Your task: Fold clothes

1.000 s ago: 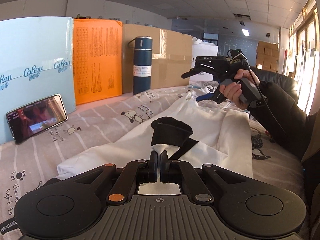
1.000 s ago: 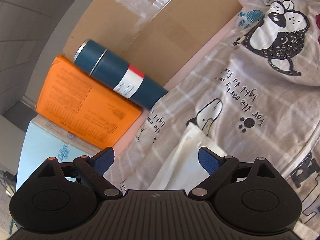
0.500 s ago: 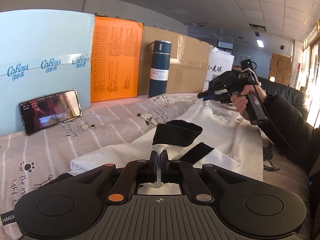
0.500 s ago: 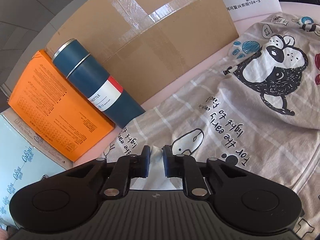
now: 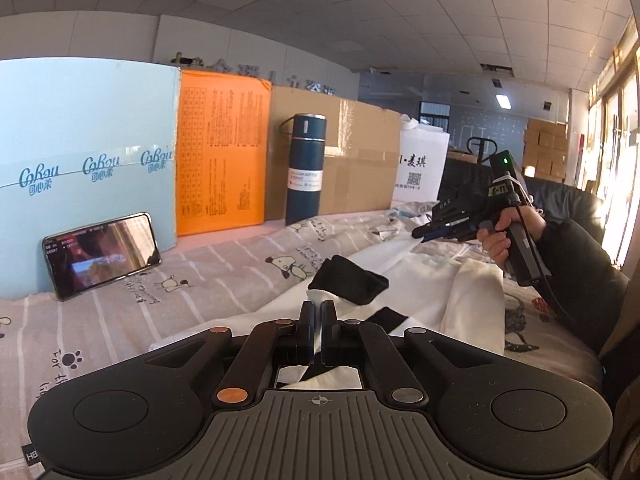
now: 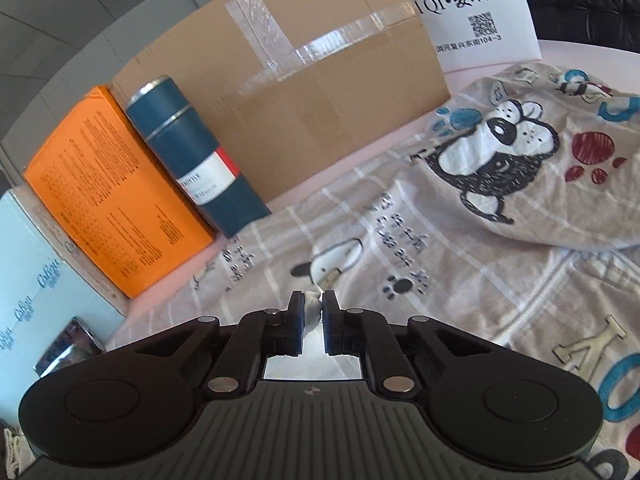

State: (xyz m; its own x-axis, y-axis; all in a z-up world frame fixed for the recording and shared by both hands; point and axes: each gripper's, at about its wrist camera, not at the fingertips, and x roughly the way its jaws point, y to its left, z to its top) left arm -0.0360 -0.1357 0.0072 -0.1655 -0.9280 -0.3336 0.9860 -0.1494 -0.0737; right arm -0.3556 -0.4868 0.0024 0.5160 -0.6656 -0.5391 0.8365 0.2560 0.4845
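The right hand-held gripper (image 6: 311, 312), wide apart 1 second earlier, had clamped on the white garment (image 5: 436, 280). The left hand-held gripper (image 5: 317, 334) stayed clamped on its near edge above the patterned bedsheet (image 5: 224, 280). With 2 holds, folding could likely begin.

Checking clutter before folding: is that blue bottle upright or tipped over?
Upright: the blue bottle stands on its base, lid up, against the cardboard box.

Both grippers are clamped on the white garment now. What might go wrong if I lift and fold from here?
1. The right gripper pinches only a small bit of the white garment at its pad tips, so the cloth may slip out once it is pulled.
2. The black cuff lies bunched just ahead of the left gripper; it may get folded in crooked.
3. The blue vacuum bottle stands upright close behind; a swinging sleeve might topple it.
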